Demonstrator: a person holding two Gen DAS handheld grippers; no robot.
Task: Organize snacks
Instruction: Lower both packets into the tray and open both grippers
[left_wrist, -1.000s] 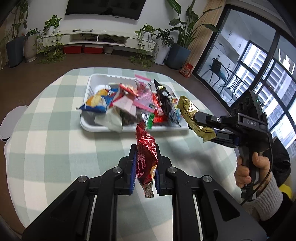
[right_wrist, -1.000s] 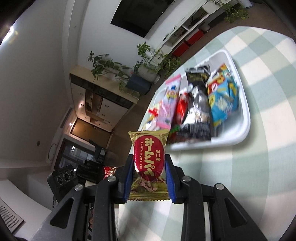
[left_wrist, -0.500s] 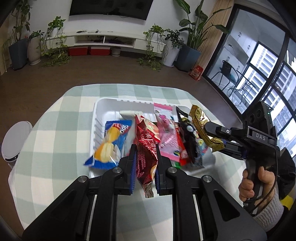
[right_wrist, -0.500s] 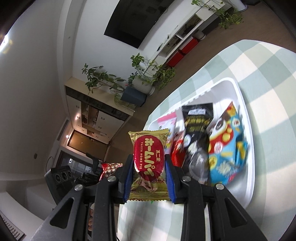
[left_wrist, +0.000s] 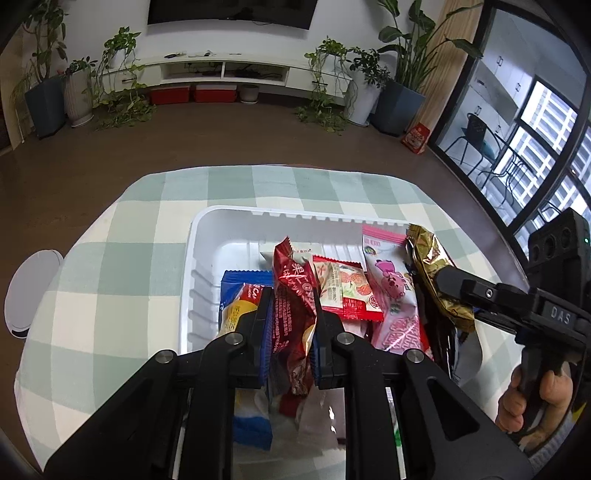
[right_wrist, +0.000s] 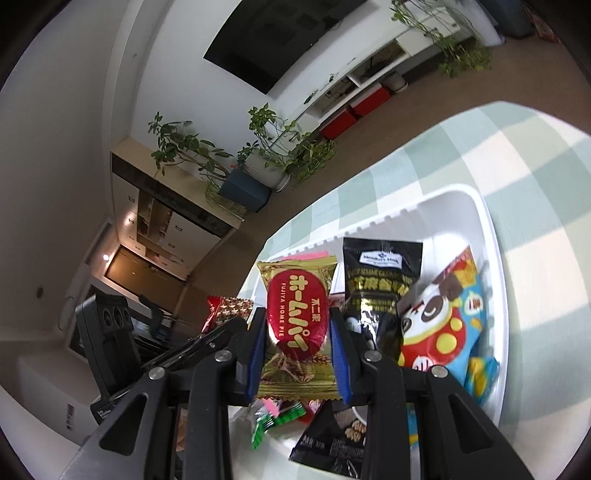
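Crinkly red foil is what you have between your left fingers: the left gripper is closed on a dark red snack packet, pinched across its middle with its top fanning out past the fingertips and its tail hanging behind them. Your right gripper is likewise clamped on a gold packet with a red oval label, held upright with its upper half above the pads. Both packets hang over the white tray, which sits on the green checked tablecloth. Ahead of your left fingertips lie a red-and-white packet and a pink one; to their left, a blue packet rests against the tray wall. Just right of your right fingers stand a black packet and a blue-and-red cartoon bag. The tray looks crowded on the near side, so if you let go here, each packet will probably land on top of others and slide or tip. Slick foil may also cling to a pad as you let go and drop crooked. Watch the two grippers too: they sit near one another above the tray, and a careless sweep could knock them together or drag a neighbouring packet over the rim.
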